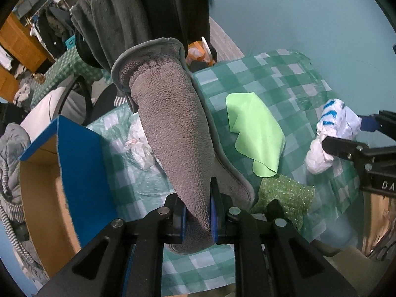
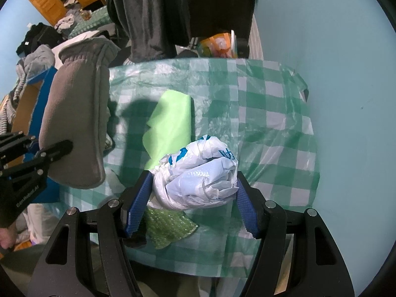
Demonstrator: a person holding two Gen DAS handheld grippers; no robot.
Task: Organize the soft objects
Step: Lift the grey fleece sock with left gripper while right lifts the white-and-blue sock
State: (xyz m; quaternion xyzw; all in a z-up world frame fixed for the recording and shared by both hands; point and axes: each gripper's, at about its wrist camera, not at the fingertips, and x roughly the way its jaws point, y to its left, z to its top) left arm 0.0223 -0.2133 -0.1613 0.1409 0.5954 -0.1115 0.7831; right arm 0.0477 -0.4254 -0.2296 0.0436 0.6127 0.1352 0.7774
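My left gripper [image 1: 198, 219] is shut on the tip of a grey fleece mitten [image 1: 173, 128] and holds it up above the table; the mitten also shows in the right wrist view [image 2: 76, 123]. My right gripper [image 2: 193, 193] is shut on a crumpled white plastic bag with blue print [image 2: 198, 178], held over the table; the bag also shows in the left wrist view [image 1: 331, 136]. A light green cloth [image 1: 257, 136] lies flat on the checked tablecloth. A green bubble-wrap piece [image 1: 284, 198] lies near the front edge.
An open cardboard box with blue outer sides [image 1: 64, 173] stands at the table's left. A crumpled clear plastic bag [image 1: 141, 148] lies beside it. A dark chair draped with grey fleece [image 1: 118, 19] stands behind the table. A light blue wall [image 1: 321, 24] is on the right.
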